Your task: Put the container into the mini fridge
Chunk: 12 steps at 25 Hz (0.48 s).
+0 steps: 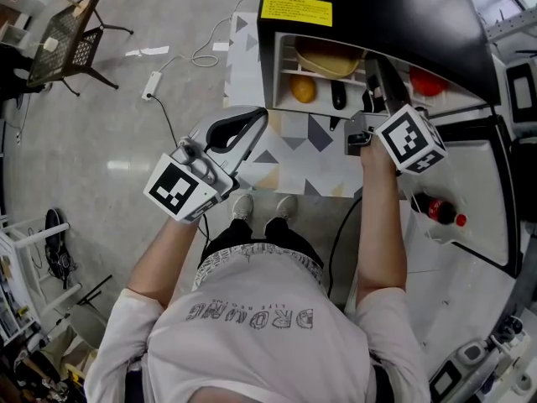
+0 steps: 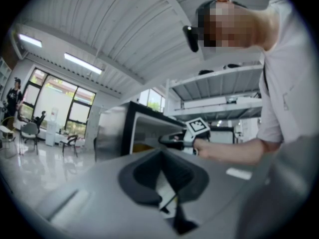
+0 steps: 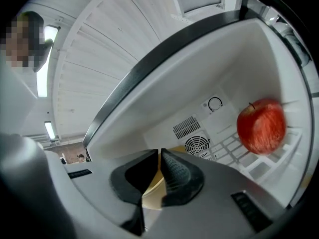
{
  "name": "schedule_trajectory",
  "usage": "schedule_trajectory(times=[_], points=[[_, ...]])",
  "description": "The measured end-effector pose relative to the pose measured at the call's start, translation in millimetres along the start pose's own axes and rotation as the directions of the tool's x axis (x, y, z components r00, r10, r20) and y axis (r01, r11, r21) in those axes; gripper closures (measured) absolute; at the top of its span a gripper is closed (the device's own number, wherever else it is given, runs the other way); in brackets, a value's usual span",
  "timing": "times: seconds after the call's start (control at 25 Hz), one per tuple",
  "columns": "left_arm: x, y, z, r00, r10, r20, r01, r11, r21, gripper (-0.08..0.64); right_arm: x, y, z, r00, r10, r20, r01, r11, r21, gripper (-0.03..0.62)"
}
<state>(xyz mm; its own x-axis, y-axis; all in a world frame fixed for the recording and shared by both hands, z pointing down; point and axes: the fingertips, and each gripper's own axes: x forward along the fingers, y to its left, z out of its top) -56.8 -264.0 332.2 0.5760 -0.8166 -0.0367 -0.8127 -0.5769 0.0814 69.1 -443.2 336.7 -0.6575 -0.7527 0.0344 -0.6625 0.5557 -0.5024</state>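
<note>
Container (image 1: 327, 57) sits inside the mini fridge (image 1: 377, 15) on the upper shelf. It lies wide side left-to-right, just ahead and left of the right claw (image 3: 159, 154), whose jaws are closed to a sliver on what I judge is its rim. The left claw (image 2: 162, 152) is pressed together, empty and well outside. Only the right gripper view shows tan between the jaws and the apple (image 3: 260, 126); only the head view shows the shelf placement.

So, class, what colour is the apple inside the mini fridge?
The apple is red; it shows best in the right gripper view.
</note>
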Motion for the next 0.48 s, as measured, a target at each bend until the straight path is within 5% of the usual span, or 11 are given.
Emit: schedule_trajectory(times=[0.48], points=[[-12.7,-21.6,10.3,0.998,-0.063,0.017,0.063,0.998,0.013,0.555,-44.5,22.5,2.9,0.999,-0.016,0.033,0.017,0.999,-0.048,0.589]])
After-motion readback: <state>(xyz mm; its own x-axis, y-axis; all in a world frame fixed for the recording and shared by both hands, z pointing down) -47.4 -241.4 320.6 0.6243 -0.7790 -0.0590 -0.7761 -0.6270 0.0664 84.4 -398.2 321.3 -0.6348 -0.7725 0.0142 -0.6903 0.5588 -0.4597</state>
